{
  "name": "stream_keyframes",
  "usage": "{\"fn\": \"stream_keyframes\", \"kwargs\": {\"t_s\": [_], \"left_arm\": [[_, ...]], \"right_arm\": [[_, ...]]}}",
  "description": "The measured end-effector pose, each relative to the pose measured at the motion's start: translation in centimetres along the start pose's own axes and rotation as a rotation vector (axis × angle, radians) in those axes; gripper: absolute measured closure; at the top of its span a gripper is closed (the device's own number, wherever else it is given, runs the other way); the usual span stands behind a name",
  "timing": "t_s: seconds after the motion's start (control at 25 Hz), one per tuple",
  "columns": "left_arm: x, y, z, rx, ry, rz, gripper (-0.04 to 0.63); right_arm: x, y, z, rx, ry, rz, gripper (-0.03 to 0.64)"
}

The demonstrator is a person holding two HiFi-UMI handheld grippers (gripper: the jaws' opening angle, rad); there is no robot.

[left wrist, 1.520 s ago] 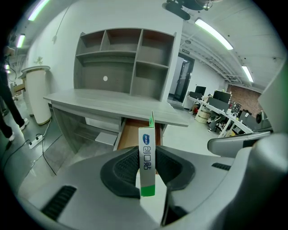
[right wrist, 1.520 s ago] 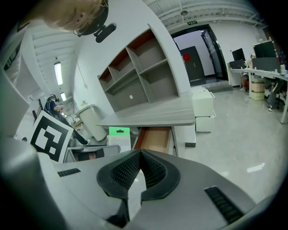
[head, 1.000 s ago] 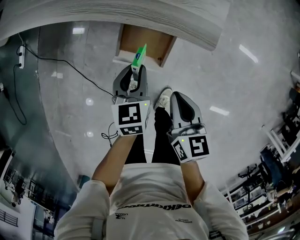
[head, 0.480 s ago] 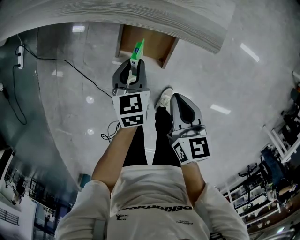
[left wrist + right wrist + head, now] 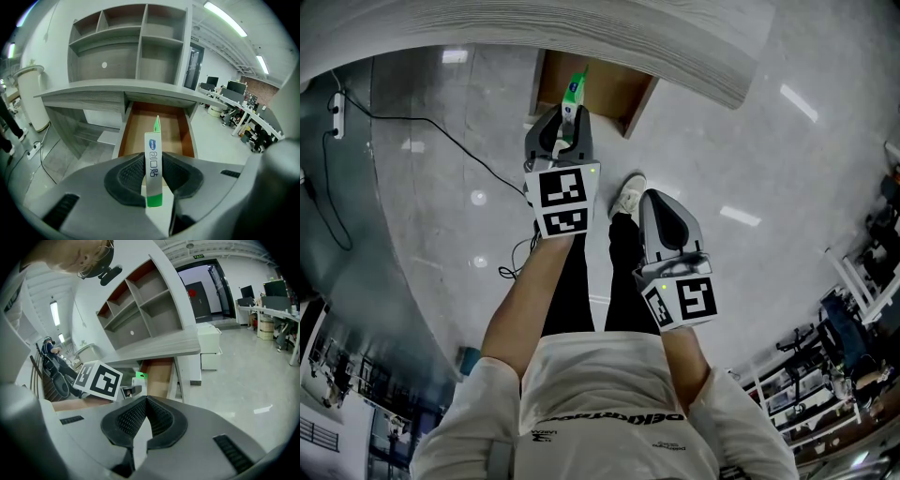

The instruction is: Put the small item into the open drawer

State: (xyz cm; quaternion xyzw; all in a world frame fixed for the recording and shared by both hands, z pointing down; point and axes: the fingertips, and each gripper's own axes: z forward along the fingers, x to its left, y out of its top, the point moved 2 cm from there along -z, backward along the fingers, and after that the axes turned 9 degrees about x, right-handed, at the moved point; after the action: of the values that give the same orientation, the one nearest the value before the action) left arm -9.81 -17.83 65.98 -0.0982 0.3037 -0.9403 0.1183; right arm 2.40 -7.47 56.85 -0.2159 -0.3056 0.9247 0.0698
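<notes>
My left gripper [image 5: 569,120] is shut on a small flat white packet [image 5: 573,91] with green ends, held edge-on and upright between its black pads. The packet's [image 5: 153,161] green tip reaches over the front part of the open drawer [image 5: 174,125], whose brown bottom is bare. From above, the drawer [image 5: 609,89] juts out from under the grey desk top [image 5: 656,42]. My right gripper [image 5: 667,217] hangs lower and to the right, over the floor, shut with nothing between its pads [image 5: 161,416]. In the right gripper view the packet's green end [image 5: 140,376] shows before the drawer [image 5: 158,373].
A shelf unit [image 5: 126,42] stands on the desk above the drawer. A black cable [image 5: 441,131] runs across the glossy floor from a power strip [image 5: 339,108] at the left. The person's shoe [image 5: 625,197] is just behind the drawer. A white cabinet [image 5: 208,352] stands right of the desk.
My left gripper has moved forward toward the desk, carrying the packet, whose tip now lies over the drawer. The right gripper has stayed put.
</notes>
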Motion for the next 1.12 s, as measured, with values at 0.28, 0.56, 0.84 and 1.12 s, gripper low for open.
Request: {"fn": "stream_keyframes", "kwargs": {"t_s": [0.28, 0.56, 0.84, 1.12], "left_arm": [[-0.2, 0.3, 1.0, 0.004, -0.003, 0.013, 0.497], [-0.3, 0.4, 2.2, 0.019, -0.002, 0.015, 0.496], [-0.3, 0.3, 3.3, 0.04, 0.006, -0.004, 0.496], [-0.3, -0.1, 3.8, 0.05, 0.011, 0.001, 0.495]], "right_arm": [[0.1, -0.1, 0.1, 0.005, 0.002, 0.009, 0.586], [-0.1, -0.1, 0.2, 0.007, 0.001, 0.016, 0.586], [-0.6, -0.4, -0.1, 0.015, -0.003, 0.022, 0.586], [-0.6, -0.4, 0.2, 0.016, 0.0, 0.02, 0.586]]}}
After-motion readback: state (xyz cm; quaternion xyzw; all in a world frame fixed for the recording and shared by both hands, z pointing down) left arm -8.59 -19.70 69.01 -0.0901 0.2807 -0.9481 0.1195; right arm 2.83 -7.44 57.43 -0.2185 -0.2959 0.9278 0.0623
